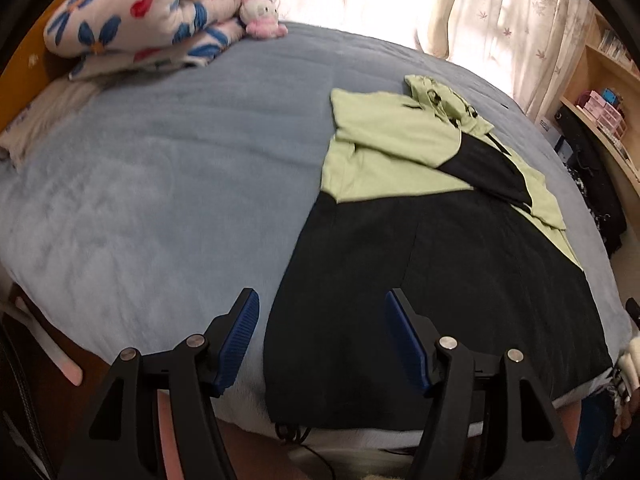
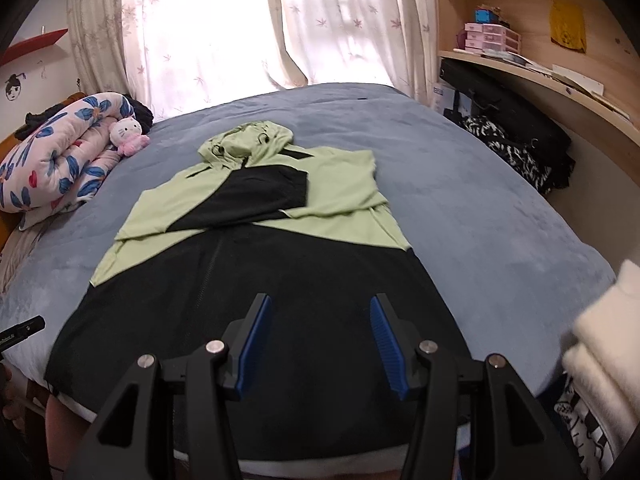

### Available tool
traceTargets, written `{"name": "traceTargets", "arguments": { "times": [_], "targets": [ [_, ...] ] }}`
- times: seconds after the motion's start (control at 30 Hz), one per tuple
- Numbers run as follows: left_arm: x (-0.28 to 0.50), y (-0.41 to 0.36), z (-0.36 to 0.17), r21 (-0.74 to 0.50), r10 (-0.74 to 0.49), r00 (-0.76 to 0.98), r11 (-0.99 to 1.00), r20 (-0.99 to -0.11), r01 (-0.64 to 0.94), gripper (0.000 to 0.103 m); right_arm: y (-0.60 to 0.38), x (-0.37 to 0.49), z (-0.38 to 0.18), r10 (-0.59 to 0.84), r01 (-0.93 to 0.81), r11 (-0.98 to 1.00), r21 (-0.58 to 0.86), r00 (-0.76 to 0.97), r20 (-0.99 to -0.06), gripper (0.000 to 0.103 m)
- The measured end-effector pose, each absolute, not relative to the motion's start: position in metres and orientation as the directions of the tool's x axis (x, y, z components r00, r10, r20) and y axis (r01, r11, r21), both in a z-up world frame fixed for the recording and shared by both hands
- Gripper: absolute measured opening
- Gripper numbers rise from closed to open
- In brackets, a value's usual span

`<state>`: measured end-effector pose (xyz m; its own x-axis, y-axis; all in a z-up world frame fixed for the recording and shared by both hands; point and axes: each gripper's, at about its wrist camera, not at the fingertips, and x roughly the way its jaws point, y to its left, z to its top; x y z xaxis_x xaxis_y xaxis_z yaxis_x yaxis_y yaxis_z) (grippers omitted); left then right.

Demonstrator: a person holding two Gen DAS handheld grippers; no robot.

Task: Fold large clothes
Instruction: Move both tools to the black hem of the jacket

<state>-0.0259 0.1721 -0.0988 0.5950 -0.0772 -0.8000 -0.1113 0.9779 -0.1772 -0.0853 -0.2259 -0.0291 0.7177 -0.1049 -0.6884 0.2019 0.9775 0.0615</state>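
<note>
A green and black hoodie (image 2: pixel 256 280) lies flat on the blue bed (image 2: pixel 480 208), hood away from me, both sleeves folded in across the chest. Its black lower half reaches the near bed edge. In the left wrist view the hoodie (image 1: pixel 432 248) lies to the right. My left gripper (image 1: pixel 320 300) is open and empty above the hoodie's left hem corner. My right gripper (image 2: pixel 320 306) is open and empty above the middle of the black hem. The tip of the left gripper shows at the left edge of the right wrist view (image 2: pixel 22 332).
A folded floral quilt (image 2: pixel 56 160) and a pink plush cat (image 2: pixel 128 134) lie at the bed's far left. Curtains (image 2: pixel 224 28) hang behind. Wooden shelves (image 2: pixel 540 60) and dark bags (image 2: pixel 520 148) stand on the right. White folded fabric (image 2: pixel 604 344) sits at the near right.
</note>
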Motion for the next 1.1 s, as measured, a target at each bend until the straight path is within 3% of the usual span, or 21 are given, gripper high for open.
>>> {"name": "traceTargets", "arguments": {
  "times": [0.53, 0.87, 0.97, 1.1],
  "targets": [
    [-0.032, 0.185, -0.155, -0.185, -0.103, 0.545, 0.978, -0.832, -0.098, 0.064, -0.314, -0.125, -0.091, -0.141, 0.31, 0.946, 0.094, 0.657, -0.741, 0.051],
    [-0.034, 0.188, -0.157, -0.246, -0.171, 0.552, 0.967, -0.816, -0.064, 0.068, -0.337, -0.128, -0.122, -0.047, 0.298, 0.936, 0.188, 0.636, -0.77, 0.051],
    [-0.035, 0.189, -0.156, -0.27, -0.201, 0.548, 0.962, -0.812, -0.046, 0.068, -0.331, -0.125, -0.122, 0.028, 0.242, 0.942, 0.234, 0.635, -0.772, 0.045],
    [-0.037, 0.189, -0.156, -0.294, -0.232, 0.544, 0.956, -0.806, -0.027, 0.068, -0.329, -0.125, -0.12, 0.045, 0.225, 0.944, 0.24, 0.633, -0.773, 0.044]
  ]
}}
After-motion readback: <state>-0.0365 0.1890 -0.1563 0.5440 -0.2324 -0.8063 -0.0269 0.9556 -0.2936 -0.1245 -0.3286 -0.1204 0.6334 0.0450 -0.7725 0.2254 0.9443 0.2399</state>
